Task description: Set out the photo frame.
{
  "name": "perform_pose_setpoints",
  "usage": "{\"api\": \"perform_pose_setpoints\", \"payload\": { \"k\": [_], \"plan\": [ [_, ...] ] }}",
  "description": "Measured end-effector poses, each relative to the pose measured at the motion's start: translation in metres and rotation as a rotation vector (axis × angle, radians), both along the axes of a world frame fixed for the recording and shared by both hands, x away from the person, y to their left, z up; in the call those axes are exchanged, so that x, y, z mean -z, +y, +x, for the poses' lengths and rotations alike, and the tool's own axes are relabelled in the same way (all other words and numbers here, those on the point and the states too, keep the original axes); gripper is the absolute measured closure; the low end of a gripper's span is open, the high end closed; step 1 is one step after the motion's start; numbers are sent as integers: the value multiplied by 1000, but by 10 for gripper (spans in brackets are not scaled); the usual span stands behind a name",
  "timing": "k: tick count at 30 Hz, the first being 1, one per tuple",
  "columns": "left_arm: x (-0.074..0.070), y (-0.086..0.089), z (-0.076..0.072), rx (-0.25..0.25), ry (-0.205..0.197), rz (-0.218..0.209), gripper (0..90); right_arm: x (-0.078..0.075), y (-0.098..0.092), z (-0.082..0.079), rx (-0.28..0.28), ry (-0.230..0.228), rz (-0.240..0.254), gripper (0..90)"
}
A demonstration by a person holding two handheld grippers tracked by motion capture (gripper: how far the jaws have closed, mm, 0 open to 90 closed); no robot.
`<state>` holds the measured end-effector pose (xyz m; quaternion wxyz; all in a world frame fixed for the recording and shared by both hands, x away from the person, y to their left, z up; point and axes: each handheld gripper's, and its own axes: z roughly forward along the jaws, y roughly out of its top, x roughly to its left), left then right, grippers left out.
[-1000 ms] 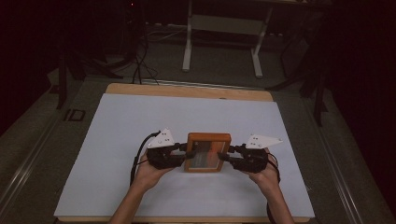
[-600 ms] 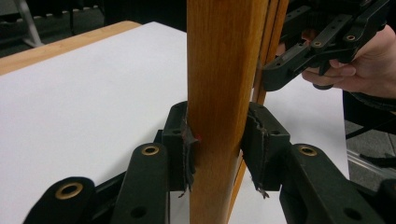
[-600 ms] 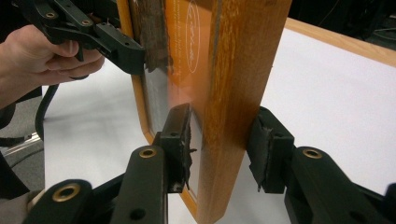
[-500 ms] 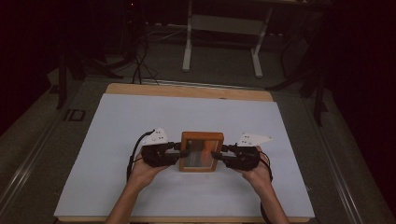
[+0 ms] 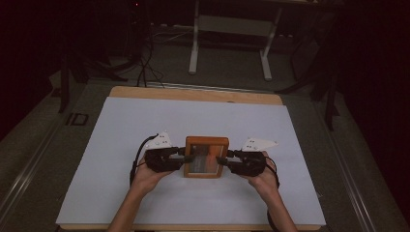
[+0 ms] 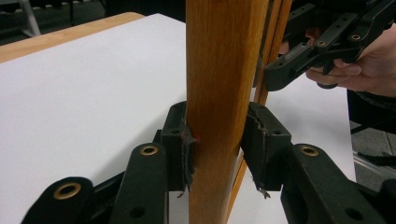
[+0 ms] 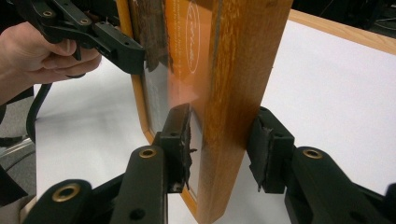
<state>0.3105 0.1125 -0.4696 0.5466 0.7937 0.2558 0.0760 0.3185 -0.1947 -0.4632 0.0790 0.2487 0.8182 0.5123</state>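
Observation:
A wooden picture frame [image 5: 206,142] with a glass front stands upright in the middle of the white sheet [image 5: 145,125], its face toward the person. My left gripper [image 5: 186,157] clamps the frame's left side rail [image 6: 219,70], one pad on each face of it [image 6: 217,140]. My right gripper [image 5: 223,162] clamps the right side rail [image 7: 243,70] the same way [image 7: 219,140], one pad against the glass side and one against the back. Each gripper view also shows the other gripper farther off, on the far rail.
The sheet covers a wooden table [image 5: 193,94] and lies open on all sides of the frame. Behind the table stand a white metal stand [image 5: 229,43] and loose cables [image 5: 145,63] on the dark floor.
The frame and both grippers have shifted slightly to the left. Both grips on it are unchanged.

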Motion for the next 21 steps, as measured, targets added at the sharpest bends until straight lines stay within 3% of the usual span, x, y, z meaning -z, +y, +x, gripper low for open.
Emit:
{"api": "perform_pose_setpoints", "payload": {
  "k": [21],
  "plan": [
    [7,2,5,-20,40,12,622,7,6,4,11,22,-11,617]
  ]
}}
